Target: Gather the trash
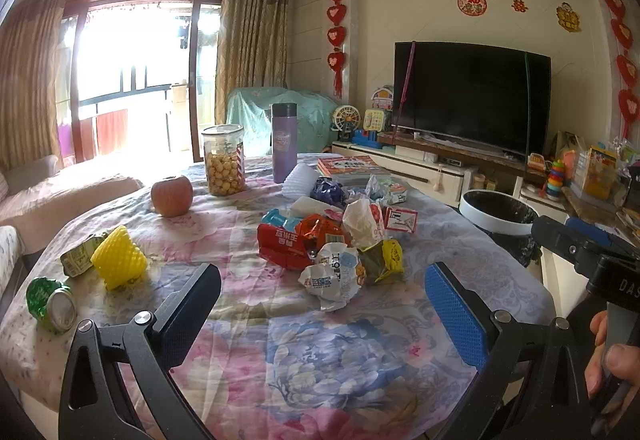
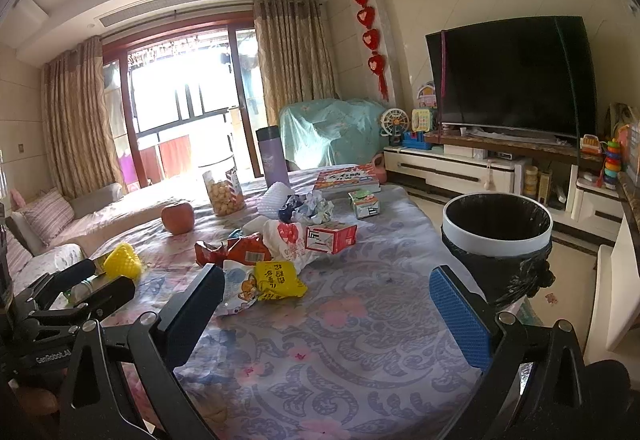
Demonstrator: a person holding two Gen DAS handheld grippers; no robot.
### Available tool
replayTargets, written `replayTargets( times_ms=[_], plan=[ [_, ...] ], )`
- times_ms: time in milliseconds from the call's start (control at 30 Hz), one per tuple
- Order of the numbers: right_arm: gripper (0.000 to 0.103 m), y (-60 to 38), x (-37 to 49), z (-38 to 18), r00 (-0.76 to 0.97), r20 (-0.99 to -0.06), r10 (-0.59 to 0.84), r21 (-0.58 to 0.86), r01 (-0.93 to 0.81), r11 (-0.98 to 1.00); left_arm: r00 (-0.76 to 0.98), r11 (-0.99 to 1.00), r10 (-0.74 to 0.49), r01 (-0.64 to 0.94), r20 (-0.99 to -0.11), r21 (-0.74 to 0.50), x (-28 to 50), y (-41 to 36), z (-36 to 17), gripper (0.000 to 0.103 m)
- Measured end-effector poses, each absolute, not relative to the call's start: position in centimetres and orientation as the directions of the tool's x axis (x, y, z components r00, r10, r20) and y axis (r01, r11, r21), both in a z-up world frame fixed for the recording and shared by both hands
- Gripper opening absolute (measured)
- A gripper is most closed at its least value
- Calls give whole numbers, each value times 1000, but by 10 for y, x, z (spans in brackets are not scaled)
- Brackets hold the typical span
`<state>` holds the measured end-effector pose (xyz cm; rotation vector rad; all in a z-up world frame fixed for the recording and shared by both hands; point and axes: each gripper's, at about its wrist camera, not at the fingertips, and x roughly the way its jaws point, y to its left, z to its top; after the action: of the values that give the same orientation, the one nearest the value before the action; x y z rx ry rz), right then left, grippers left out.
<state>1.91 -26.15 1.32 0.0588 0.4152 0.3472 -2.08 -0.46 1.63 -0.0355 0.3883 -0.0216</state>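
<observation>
Both tongs, left point(image 1: 322, 314) and right point(image 2: 326, 314), spreading wide, empty; left view alone showing green can point(image 1: 52, 305); "GenRobot.AI" legible in right view.

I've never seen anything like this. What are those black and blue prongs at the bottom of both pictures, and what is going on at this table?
No robot here: a person holds a hand-operated pincer in each hand. Each carries a wide-angle camera looking out between its two fingers, so one picture comes from the left gripper, the other from the right gripper. Both are open and hold nothing. On the flowered tablecloth lies a heap of crumpled snack wrappers, including a yellow wrapper, plus a yellow foam net, a crushed green can, an apple, a snack jar and a purple flask. The bin, lined with a black bag, stands beside the table to the right.
</observation>
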Motion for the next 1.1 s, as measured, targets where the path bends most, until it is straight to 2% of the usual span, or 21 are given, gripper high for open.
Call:
replayTargets(
  times_ms=[800,1100],
  plan=[
    [103,-259,20,9,845,-396,358,147,-327,934,925,999,-26,14,-379,-34,-20,-4,13,102],
    [103,-262,31,2,817,-428,387,185,-339,922,916,1000,-12,2,-401,-27,-12,-3,6,102]
  ],
)
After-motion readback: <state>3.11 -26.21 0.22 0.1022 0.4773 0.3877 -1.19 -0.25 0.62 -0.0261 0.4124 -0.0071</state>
